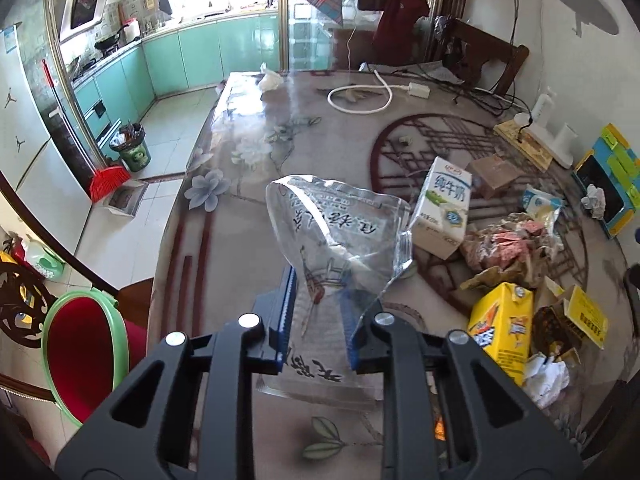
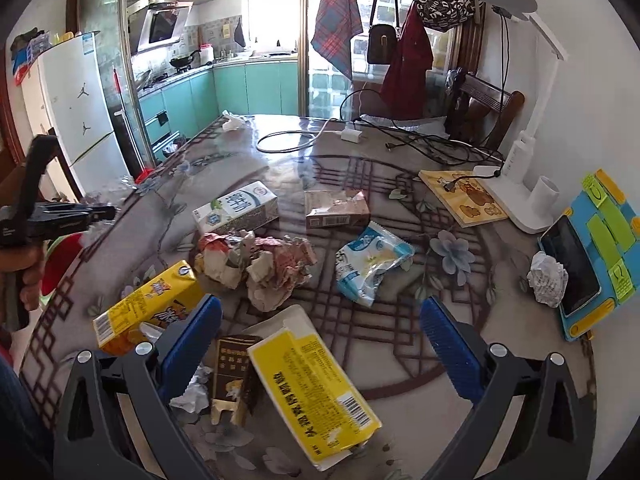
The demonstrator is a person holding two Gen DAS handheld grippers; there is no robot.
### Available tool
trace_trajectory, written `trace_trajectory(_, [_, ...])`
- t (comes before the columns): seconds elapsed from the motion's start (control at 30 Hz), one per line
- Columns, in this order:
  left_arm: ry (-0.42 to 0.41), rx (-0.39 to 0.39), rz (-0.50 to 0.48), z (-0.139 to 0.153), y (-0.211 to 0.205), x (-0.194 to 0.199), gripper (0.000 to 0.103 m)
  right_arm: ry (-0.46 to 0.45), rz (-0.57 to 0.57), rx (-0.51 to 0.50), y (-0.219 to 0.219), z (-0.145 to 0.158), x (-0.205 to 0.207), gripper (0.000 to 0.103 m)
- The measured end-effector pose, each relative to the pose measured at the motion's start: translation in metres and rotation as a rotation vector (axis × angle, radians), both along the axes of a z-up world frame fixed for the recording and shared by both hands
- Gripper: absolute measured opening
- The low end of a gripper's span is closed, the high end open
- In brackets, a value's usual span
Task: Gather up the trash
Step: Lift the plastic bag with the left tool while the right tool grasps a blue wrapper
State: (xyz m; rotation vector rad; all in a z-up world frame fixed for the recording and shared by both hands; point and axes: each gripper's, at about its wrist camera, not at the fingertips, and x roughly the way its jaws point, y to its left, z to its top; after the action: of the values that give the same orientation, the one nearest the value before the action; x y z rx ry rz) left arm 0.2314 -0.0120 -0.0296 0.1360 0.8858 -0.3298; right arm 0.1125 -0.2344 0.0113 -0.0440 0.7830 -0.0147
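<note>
The left claw (image 1: 316,312) grips a clear crinkled plastic bag (image 1: 336,224); the right claw (image 2: 320,340) gapes wide over a yellow carton (image 2: 316,392) at six o'clock.

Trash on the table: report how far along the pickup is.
Done: nothing visibly binned; the red bin sits beside the table.
In hand: the left tool is shut on a clear bag, lifted off the table.
Left: milk carton, brown box, crumpled paper, blue wrapper, yellow carton, yellow box. The right tool hangs open above them.
</note>
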Motion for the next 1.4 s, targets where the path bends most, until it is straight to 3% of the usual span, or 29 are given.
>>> trace_trajectory(0.17, [-0.06, -0.04, -0.041, 0.03, -0.002, -0.024, 0.021, 0.058, 0.029, -0.142, -0.017, -0.014, 0.035, 0.096])
trace_trajectory(0.53, [-0.09, -0.117, -0.089, 0.05, -0.004, -0.038, 0.022, 0.23, -0.177, 0.121, -0.055, -0.084, 0.125, 0.096])
trace_trajectory(0.67, [-0.094, -0.119, -0.088, 0.05, -0.001, -0.036, 0.023, 0.261, -0.21, 0.155, -0.059, -0.1, 0.144, 0.095])
trace_trajectory(0.8, [-0.093, -0.124, -0.082, 0.049, 0.004, -0.034, 0.024, 0.308, -0.201, 0.164, -0.061, -0.105, 0.152, 0.075])
trace_trajectory(0.9, [-0.097, -0.125, -0.085, 0.05, 0.005, -0.035, 0.024, 0.313, -0.171, 0.077, -0.054, -0.104, 0.151, 0.057])
trace_trajectory(0.97, [-0.101, -0.12, -0.088, 0.05, 0.004, -0.036, 0.024, 0.311, -0.154, 0.072, -0.053, -0.102, 0.15, 0.05])
trace_trajectory(1.03, [-0.098, -0.123, -0.088, 0.05, 0.005, -0.036, 0.025, 0.296, -0.142, 0.05, -0.051, -0.098, 0.146, 0.031])
trace_trajectory(1.1, [-0.098, -0.119, -0.084, 0.049, 0.006, -0.036, 0.025, 0.282, -0.124, 0.023, -0.047, -0.09, 0.142, 0.021])
trace_trajectory(1.23, [-0.104, -0.121, -0.068, 0.052, 0.01, -0.035, 0.024, 0.239, -0.085, -0.04, -0.034, -0.072, 0.131, 0.013])
trace_trajectory(1.4, [-0.128, -0.123, -0.039, 0.059, 0.021, -0.039, 0.025, 0.133, -0.035, -0.112, -0.005, -0.031, 0.107, 0.012])
